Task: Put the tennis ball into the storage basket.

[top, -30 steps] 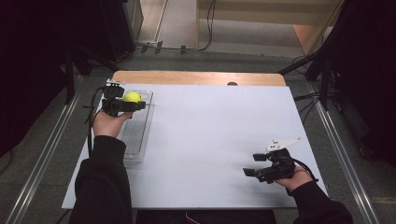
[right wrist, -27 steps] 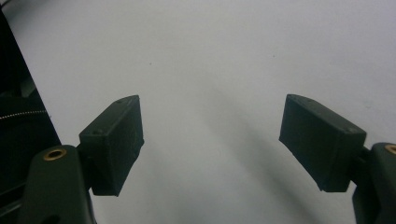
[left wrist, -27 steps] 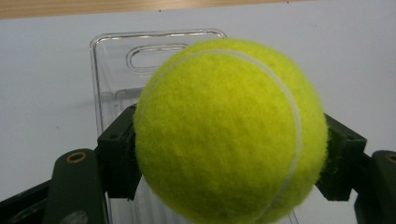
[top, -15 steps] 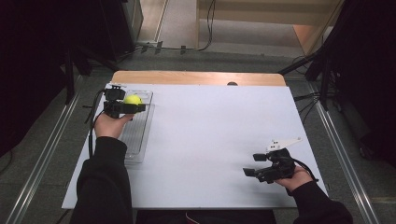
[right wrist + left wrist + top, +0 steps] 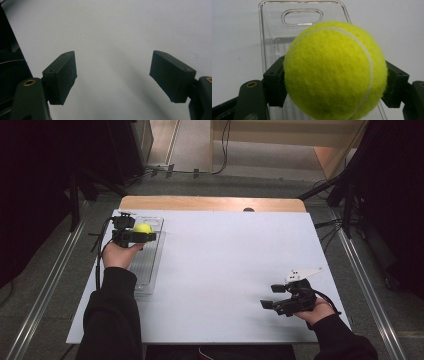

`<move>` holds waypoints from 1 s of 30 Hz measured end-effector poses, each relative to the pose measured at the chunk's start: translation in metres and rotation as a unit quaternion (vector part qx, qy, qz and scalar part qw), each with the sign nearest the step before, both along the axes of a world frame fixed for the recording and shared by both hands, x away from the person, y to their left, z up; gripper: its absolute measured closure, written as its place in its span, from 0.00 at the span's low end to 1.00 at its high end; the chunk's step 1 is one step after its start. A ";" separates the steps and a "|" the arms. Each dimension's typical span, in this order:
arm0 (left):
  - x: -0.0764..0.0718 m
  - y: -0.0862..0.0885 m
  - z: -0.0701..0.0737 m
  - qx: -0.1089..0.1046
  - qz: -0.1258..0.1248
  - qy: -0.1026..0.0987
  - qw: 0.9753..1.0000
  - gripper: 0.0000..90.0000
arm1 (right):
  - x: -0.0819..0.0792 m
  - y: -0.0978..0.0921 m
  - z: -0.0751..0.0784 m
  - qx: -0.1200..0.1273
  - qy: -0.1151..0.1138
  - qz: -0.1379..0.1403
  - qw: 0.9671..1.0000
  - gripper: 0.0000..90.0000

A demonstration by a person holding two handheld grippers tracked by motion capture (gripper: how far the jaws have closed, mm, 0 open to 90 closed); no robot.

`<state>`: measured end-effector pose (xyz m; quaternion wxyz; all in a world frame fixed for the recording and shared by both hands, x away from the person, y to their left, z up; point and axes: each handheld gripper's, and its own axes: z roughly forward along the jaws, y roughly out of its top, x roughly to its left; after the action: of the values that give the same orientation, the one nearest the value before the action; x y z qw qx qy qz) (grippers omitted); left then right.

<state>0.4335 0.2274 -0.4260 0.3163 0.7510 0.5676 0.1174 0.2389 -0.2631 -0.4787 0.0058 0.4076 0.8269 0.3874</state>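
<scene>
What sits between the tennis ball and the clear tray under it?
Nothing visible. The left gripper holds the tennis ball over the clear tray, and the tray surface showing beneath and beyond the ball is bare.

A white table top [image 5: 225, 270] takes up the middle of the room, with a bare strip of light wood [image 5: 210, 203] along its far edge. A small dark round thing [image 5: 248, 210] sits where the white meets the wood; I can't tell what it is. The table stands on a grey floor [image 5: 60, 245], and a metal rail runs along it on each side, one at the left [image 5: 45, 295] and one at the right [image 5: 372, 292]. Black cables [image 5: 200, 170] trail over the floor beyond the table, below pale wooden boards [image 5: 280, 137]. More cables [image 5: 327, 225] lie by the far right corner.
</scene>
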 end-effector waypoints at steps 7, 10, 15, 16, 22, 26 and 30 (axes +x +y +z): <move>-0.001 0.001 0.008 -0.010 0.005 -0.012 1.000 0.15 | 0.000 0.000 0.000 0.000 -0.001 0.001 1.000 0.22; -0.002 0.000 0.012 -0.010 0.002 -0.017 1.000 0.15 | 0.000 0.000 0.000 0.000 -0.001 0.001 1.000 0.22; -0.003 -0.003 0.019 -0.015 -0.004 -0.017 1.000 0.15 | 0.000 0.000 0.000 0.000 0.000 0.001 1.000 0.22; -0.003 -0.003 0.020 -0.017 -0.006 -0.016 1.000 0.15 | 0.001 0.000 0.000 0.000 -0.001 0.002 1.000 0.22; -0.004 -0.004 0.024 -0.029 -0.018 -0.016 0.999 0.15 | 0.000 0.000 0.000 0.000 0.000 0.001 1.000 0.22; -0.005 -0.007 0.026 -0.032 -0.026 -0.013 0.999 0.15 | 0.000 -0.001 0.000 -0.001 0.000 0.000 1.000 0.22; -0.006 -0.011 0.028 -0.035 -0.037 -0.008 0.999 0.16 | 0.000 0.000 0.000 -0.001 0.000 0.000 1.000 0.22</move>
<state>0.4279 0.2160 -0.3982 0.3508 0.7589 0.5409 0.0921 0.2390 -0.2633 -0.4789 0.0062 0.4075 0.8271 0.3870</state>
